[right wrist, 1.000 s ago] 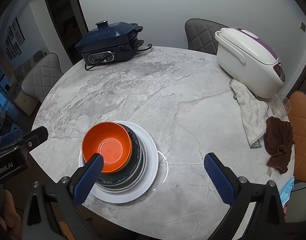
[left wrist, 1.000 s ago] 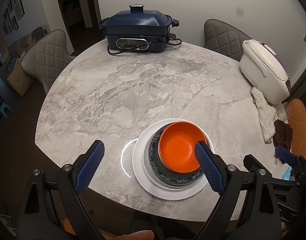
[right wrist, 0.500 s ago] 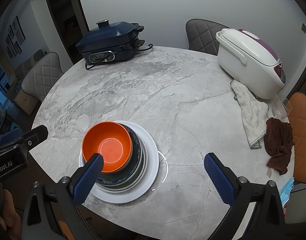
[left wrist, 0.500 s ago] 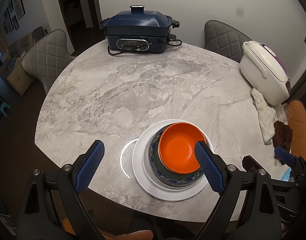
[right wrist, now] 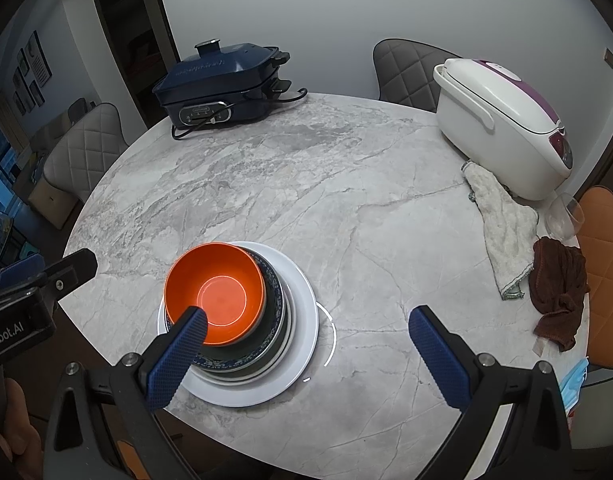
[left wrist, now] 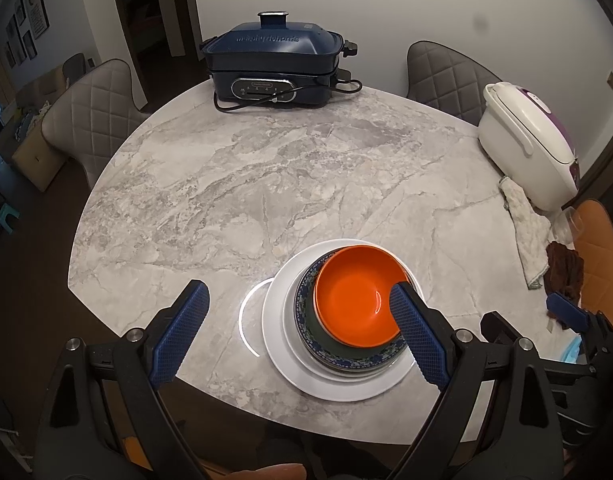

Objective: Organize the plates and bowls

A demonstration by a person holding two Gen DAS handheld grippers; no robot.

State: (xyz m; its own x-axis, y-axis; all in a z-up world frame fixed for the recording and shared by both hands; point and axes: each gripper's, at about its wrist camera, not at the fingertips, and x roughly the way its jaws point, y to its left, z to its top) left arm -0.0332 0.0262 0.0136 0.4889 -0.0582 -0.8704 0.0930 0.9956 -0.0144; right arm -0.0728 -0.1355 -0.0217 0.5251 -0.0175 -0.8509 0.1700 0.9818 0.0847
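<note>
Both the left gripper and right gripper hang wide-jawed and empty above the glossy orange bowl topping stacked plates.

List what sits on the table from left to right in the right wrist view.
Orange bowl → blue cooker → white cloth → brown cloth.

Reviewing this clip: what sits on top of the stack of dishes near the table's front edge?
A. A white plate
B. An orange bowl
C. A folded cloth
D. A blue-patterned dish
B. The orange bowl sits open side up on top, nested in the blue-patterned dish, with the white plate at the bottom of the stack.
</note>
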